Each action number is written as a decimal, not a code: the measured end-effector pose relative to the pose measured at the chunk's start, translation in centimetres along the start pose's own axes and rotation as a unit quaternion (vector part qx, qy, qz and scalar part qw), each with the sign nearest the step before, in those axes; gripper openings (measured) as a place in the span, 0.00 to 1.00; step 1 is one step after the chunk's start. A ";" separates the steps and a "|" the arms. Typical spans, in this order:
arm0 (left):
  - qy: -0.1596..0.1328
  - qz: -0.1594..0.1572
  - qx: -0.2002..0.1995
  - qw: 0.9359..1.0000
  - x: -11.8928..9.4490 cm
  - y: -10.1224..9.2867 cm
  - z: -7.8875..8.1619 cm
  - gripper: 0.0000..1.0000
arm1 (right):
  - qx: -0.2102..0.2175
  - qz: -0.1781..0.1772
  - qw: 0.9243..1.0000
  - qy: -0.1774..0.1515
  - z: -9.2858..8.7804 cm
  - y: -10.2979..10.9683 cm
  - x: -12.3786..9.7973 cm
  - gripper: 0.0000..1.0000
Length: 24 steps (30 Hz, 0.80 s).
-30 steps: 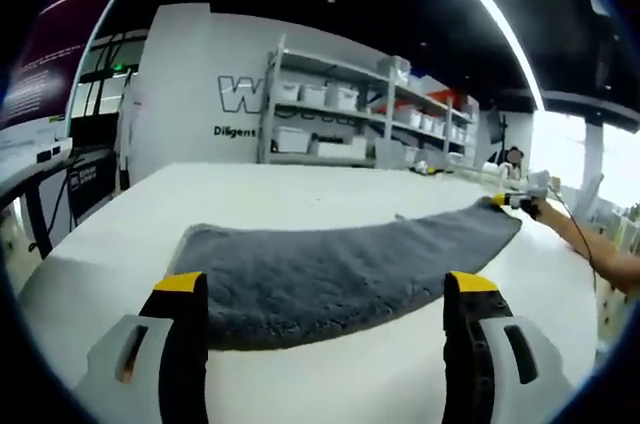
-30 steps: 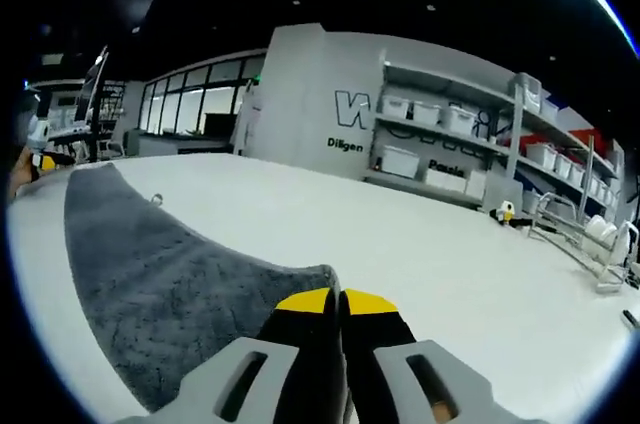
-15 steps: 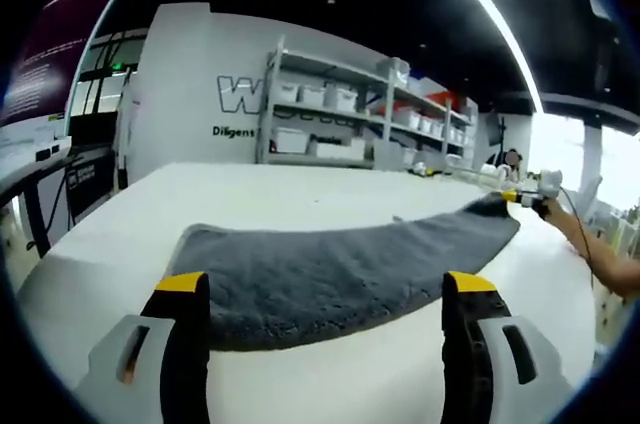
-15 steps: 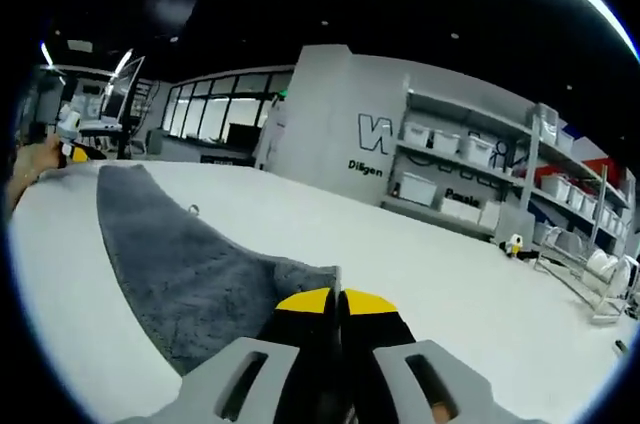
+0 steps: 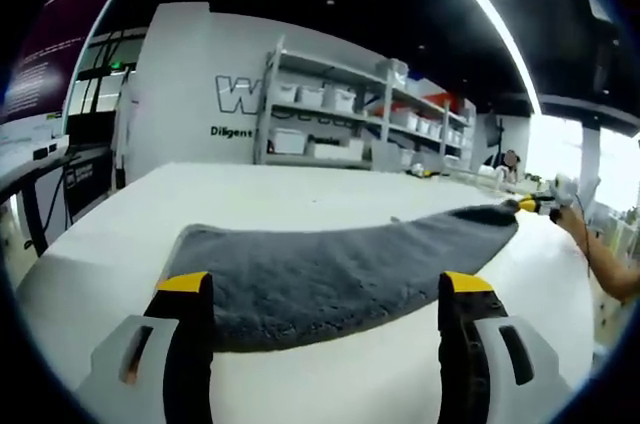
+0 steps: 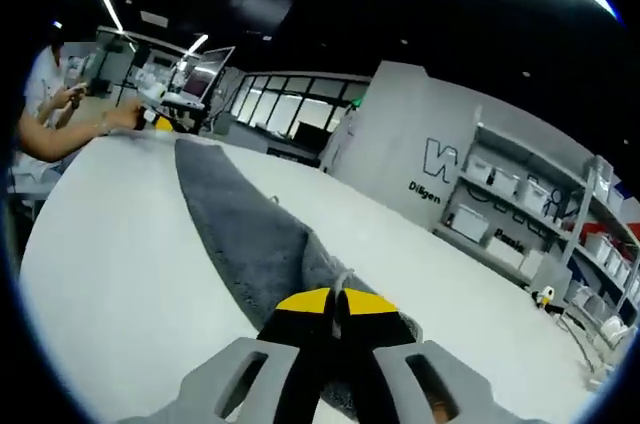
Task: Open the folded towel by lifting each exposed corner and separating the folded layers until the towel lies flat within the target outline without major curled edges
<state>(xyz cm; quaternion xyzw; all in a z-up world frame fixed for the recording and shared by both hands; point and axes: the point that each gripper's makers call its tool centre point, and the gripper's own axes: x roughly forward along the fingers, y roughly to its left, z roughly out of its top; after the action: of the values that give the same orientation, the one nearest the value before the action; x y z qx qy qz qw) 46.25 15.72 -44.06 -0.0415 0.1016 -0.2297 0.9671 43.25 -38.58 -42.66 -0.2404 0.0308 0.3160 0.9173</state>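
Towel, grey and shaggy, stretches across the white table, and its far corner now hangs higher off the table than a second ago. The right gripper has that corner pinched between closed yellow-tipped jaws; in the right gripper view the cloth bunches up at the tips where before it lay flatter. The left gripper hovers with jaws spread wide at the towel's near edge, holding nothing, much as before. Beyond the towel stands a shelving rack of white bins against a grey wall lettered "W…" and "Diligen…". A person's hand rests near the towel's other end.
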 end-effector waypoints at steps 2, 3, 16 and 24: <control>0.001 0.001 0.000 1.000 0.0 0.1 0.0 0.91 | -0.004 0.012 1.000 0.005 -0.3 0.6 -0.3 0.00; 0.001 0.001 0.000 1.000 0.0 0.1 0.0 0.91 | -0.006 0.019 1.000 0.010 -0.5 0.9 -0.3 0.00; 0.008 -0.001 -0.001 1.000 0.1 -0.2 -0.4 0.91 | 0.007 0.043 0.997 0.064 -3.4 2.4 0.3 0.10; 0.008 -0.002 -0.003 1.000 0.1 -0.4 -0.4 0.91 | -0.010 0.036 0.998 0.059 -1.8 2.9 0.7 0.25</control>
<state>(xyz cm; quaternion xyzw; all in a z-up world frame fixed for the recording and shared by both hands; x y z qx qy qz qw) 46.05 15.35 -44.45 -0.0427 0.1095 -0.2317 0.9657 42.25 -36.99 -45.58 -0.2667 0.0907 0.3343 0.8994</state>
